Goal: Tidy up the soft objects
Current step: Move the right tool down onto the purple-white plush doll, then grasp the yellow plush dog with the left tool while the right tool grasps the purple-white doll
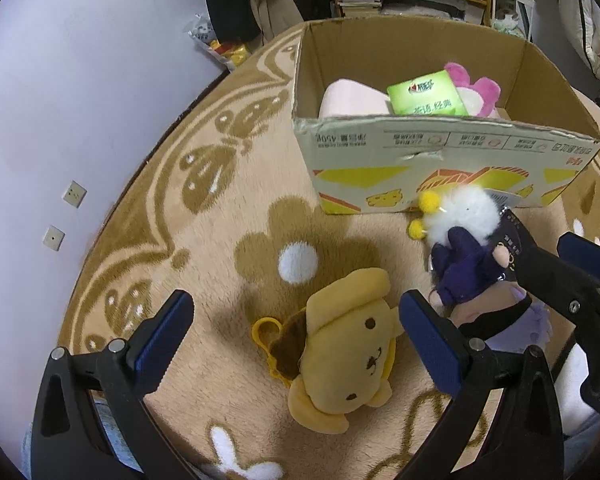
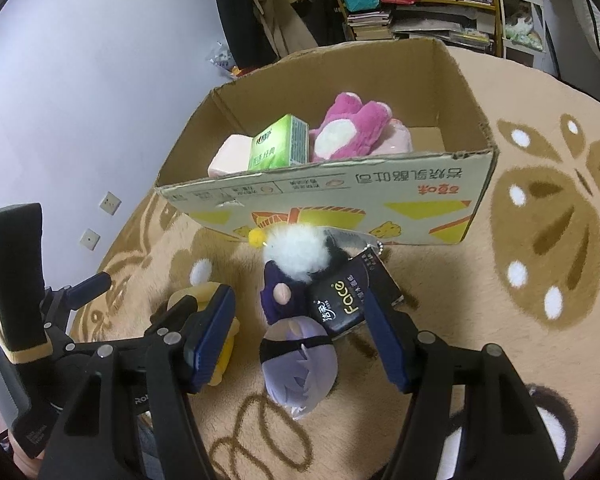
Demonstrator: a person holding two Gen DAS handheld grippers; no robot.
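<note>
Right gripper (image 2: 300, 344) wide open, empty, astride purple doll (image 2: 296, 364) on rug, 6 o'clock of box (image 2: 340, 196). Risk: black tissue pack (image 2: 340, 304) gets pinched too. Left gripper (image 1: 296, 336) open w/ nothing held, over yellow dog (image 1: 340, 364).

both the left gripper (image 1: 296, 334) and the right gripper (image 2: 300, 330) hang low with fingers spread wide, gripping nothing.
</note>
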